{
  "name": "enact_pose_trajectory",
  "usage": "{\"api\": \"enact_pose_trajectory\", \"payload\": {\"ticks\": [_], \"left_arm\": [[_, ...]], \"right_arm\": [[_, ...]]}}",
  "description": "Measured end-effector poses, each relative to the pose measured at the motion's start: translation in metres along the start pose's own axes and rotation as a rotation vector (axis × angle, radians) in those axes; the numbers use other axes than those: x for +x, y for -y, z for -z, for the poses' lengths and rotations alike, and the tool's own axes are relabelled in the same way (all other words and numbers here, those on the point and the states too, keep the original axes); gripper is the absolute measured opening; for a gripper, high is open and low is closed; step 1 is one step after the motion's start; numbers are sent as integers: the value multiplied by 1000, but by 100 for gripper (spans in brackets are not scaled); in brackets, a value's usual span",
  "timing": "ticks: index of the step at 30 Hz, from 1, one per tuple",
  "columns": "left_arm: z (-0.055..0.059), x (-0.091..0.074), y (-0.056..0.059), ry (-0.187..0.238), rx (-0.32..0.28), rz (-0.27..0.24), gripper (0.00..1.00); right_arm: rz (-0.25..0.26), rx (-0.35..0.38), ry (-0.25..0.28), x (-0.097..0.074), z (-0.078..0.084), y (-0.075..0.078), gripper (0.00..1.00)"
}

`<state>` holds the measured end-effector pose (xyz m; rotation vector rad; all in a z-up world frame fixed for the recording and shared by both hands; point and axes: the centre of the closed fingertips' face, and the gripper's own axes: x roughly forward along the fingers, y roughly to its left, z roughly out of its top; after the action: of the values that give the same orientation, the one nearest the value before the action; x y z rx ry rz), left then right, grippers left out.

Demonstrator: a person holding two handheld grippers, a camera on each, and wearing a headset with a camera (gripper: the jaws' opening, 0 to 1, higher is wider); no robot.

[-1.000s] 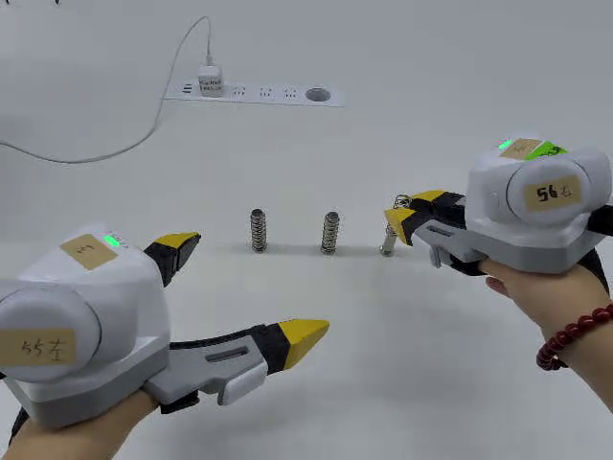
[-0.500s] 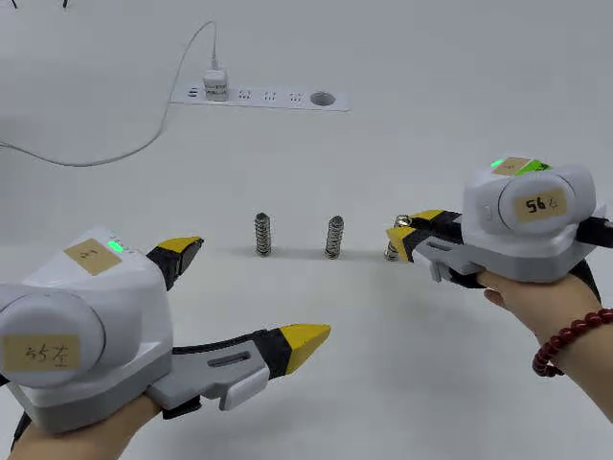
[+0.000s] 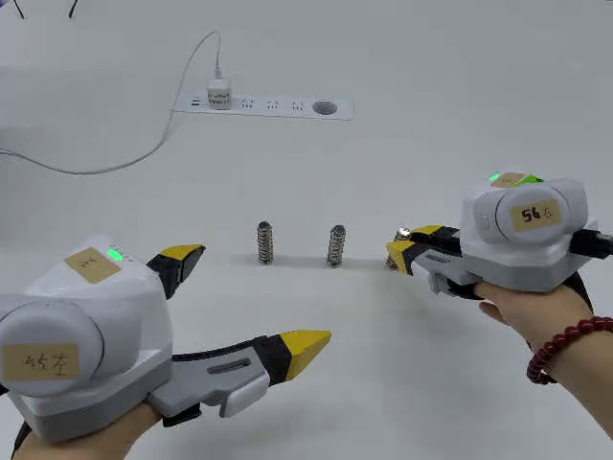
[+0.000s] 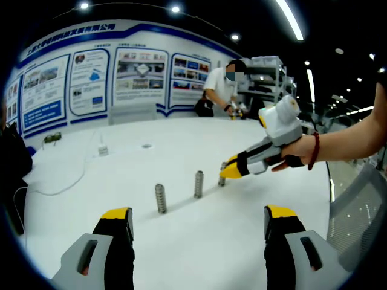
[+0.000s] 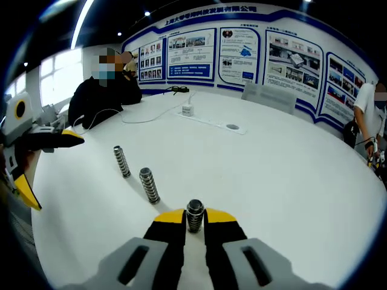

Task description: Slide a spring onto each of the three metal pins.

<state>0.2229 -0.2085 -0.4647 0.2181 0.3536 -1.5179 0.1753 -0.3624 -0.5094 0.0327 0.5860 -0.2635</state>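
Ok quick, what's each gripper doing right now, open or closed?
Left gripper: open, holding nothing.
Right gripper: closed on the spring at the right end of the row.

I observe three metal coil springs standing upright in a straight row on the white bench point(image 3: 383, 172), evenly spaced and apart from one another. The left spring point(image 3: 265, 241) and the middle spring point(image 3: 336, 245) stand free, grey and tightly wound, each casting a short shadow. The third spring point(image 5: 193, 212), at the right end of the row, is upright and sits between the yellow-tipped jaws of the right claw point(image 3: 403, 244), which press on its two sides near the top. Its open top ring shows a dark centre. I cannot make out the pins inside the coils.
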Motion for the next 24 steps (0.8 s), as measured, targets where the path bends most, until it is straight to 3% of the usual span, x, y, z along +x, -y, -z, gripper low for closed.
{"api": "enact_pose_trajectory", "payload": {"ticks": [16, 24], "left_arm": [[-4, -6, -8, -40, 34, -22, 89], [-5, -15, -12, -61, 44, -33, 88]], "right_arm": [[-11, 60, 21, -25, -8, -5, 33], [-40, 67, 27, -45, -9, -17, 44]]}}
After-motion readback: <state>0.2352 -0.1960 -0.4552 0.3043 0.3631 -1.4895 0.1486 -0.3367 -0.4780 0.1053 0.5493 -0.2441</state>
